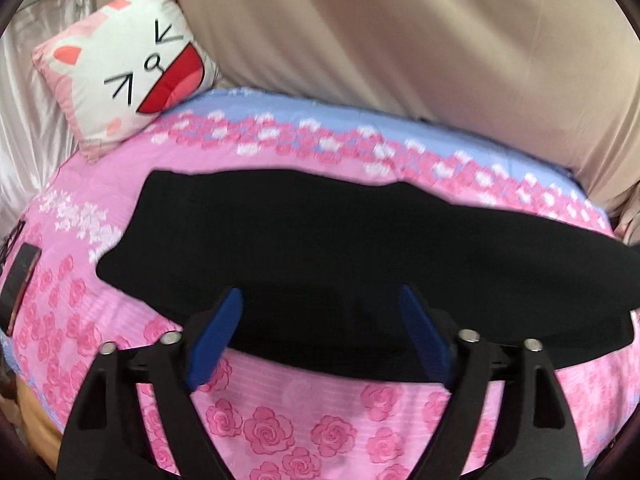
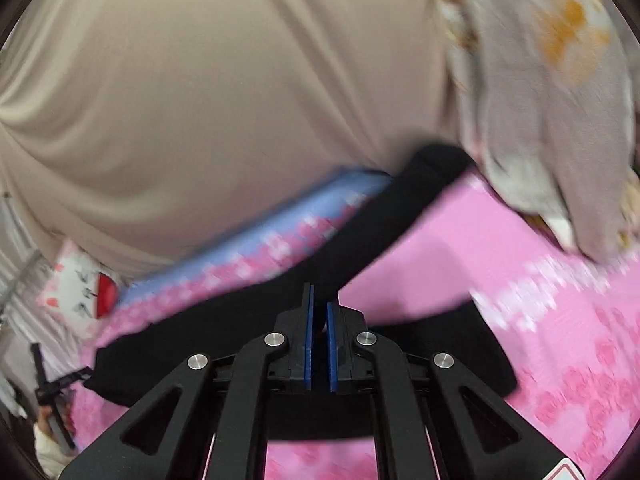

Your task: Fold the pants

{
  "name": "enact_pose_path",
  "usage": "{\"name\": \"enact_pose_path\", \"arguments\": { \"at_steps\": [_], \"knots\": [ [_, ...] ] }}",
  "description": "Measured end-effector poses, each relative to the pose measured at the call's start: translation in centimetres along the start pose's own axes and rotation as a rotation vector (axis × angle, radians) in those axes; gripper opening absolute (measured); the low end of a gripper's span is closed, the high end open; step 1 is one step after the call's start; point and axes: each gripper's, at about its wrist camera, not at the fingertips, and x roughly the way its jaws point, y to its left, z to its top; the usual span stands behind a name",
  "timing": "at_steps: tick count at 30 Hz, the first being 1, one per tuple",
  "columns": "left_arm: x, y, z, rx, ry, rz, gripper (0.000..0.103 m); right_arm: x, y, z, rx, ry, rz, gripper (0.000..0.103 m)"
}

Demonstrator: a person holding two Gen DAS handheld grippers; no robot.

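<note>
Black pants [image 1: 340, 252] lie stretched across a pink rose-print bedsheet [image 1: 304, 428]. My left gripper [image 1: 320, 304] is open, its blue pads spread just above the near edge of the pants, holding nothing. In the right wrist view the pants [image 2: 360, 240] run from lower left up to the far right, with one part lifted. My right gripper [image 2: 319, 312] is shut on the black fabric, its blue pads nearly touching. The view is blurred by motion.
A pink and white cat-face pillow [image 1: 128, 64] leans at the far left of the bed. A beige curtain [image 1: 420, 40] hangs behind the bed. A grey patterned blanket [image 2: 552, 112] lies at the far right. A dark flat object [image 1: 20, 280] lies at the bed's left edge.
</note>
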Motion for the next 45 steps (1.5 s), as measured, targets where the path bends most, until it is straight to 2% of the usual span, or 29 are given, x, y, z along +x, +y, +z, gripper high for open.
{"name": "enact_pose_path", "arguments": {
  "at_steps": [2, 4, 7, 10, 11, 12, 13, 17, 22, 23, 24, 25, 26, 29, 30, 33, 36, 38, 39, 40, 41, 42, 43, 44, 45],
  "knots": [
    [1.6, 0.4, -0.4, -0.016, 0.047, 0.009, 0.082, 3.5, -4.0, -3.0, 0.077, 0.135, -0.090, 0.004],
    [2.8, 0.8, -0.7, -0.053, 0.084, -0.008, 0.082, 5.0, -7.1, -5.4, 0.175, 0.194, -0.106, 0.007],
    [2.6, 1.6, -0.8, -0.081, 0.078, 0.002, 0.082, 4.0, -8.3, -6.8, 0.241, 0.145, -0.077, 0.014],
    [1.5, 4.1, -0.6, -0.127, 0.045, 0.044, 0.089, 3.3, -8.2, -6.9, 0.242, 0.139, -0.076, 0.017],
    [1.3, 5.1, -0.4, -0.152, 0.037, 0.056, 0.089, 3.3, -8.2, -6.8, 0.238, 0.139, -0.072, 0.021],
    [1.1, 6.2, -0.3, -0.183, 0.033, 0.068, 0.089, 3.3, -7.8, -6.8, 0.216, 0.135, -0.079, 0.037],
    [1.0, 7.7, -0.3, -0.228, 0.031, 0.080, 0.089, 3.3, -7.5, -6.9, 0.189, 0.127, -0.096, 0.047],
    [1.1, 11.4, -0.9, -0.346, 0.050, 0.108, 0.089, 5.0, -6.0, -6.5, 0.083, 0.135, -0.146, 0.048],
    [2.3, 12.0, -1.6, -0.350, 0.071, 0.126, 0.089, 6.6, -5.8, -5.6, 0.007, 0.140, -0.169, 0.049],
    [2.7, 11.7, -1.6, -0.348, 0.078, 0.120, 0.089, 7.1, -6.0, -5.3, 0.007, 0.145, -0.155, 0.046],
    [3.0, 11.6, -1.6, -0.346, 0.084, 0.112, 0.089, 7.5, -6.2, -4.9, 0.003, 0.141, -0.139, 0.029],
    [3.2, 11.4, -1.6, -0.346, 0.088, 0.100, 0.089, 7.7, -6.3, -4.4, 0.010, 0.135, -0.126, 0.002],
    [3.3, 11.2, -1.5, -0.345, 0.087, 0.090, 0.089, 7.7, -6.3, -4.0, 0.021, 0.134, -0.115, 0.000],
    [3.2, 10.6, -1.3, -0.334, 0.080, 0.083, 0.089, 5.4, -5.8, -2.9, 0.022, 0.052, -0.137, 0.001],
    [3.3, 10.6, -1.3, -0.332, 0.081, 0.083, 0.089, 4.7, -6.0, -2.7, 0.037, 0.032, -0.156, 0.012],
    [3.8, 11.0, -1.3, -0.355, 0.089, 0.062, 0.089, 4.2, -7.2, -3.4, 0.095, 0.091, -0.195, 0.031],
    [4.8, 11.5, -1.4, -0.404, 0.106, 0.030, 0.089, 4.5, -8.1, -5.6, 0.148, 0.151, -0.166, 0.031],
    [5.8, 11.2, -1.3, -0.414, 0.128, 0.003, 0.089, 5.2, -8.2, -6.4, 0.156, 0.164, -0.178, 0.031],
    [6.2, 11.0, -1.2, -0.411, 0.138, -0.023, 0.089, 5.4, -8.2, -6.6, 0.159, 0.166, -0.185, 0.033],
    [6.4, 10.7, -1.1, -0.404, 0.134, -0.031, 0.089, 5.6, -8.2, -6.8, 0.171, 0.158, -0.182, 0.040],
    [6.4, 10.5, -0.9, -0.393, 0.123, -0.028, 0.079, 5.6, -8.3, -7.0, 0.182, 0.143, -0.167, 0.043],
    [6.2, 10.4, -0.7, -0.367, 0.107, -0.023, 0.046, 5.6, -8.2, -7.1, 0.193, 0.129, -0.155, 0.047],
    [5.9, 10.6, -0.5, -0.352, 0.109, -0.020, 0.025, 5.6, -8.1, -7.2, 0.199, 0.117, -0.153, 0.048],
    [5.5, 11.1, -0.3, -0.352, 0.109, -0.044, 0.014, 5.5, -7.8, -7.2, 0.196, 0.112, -0.161, 0.048],
    [4.7, 12.3, -0.1, -0.380, 0.098, -0.119, 0.010, 5.4, -7.5, -7.3, 0.188, 0.108, -0.171, 0.048]
  ]
}}
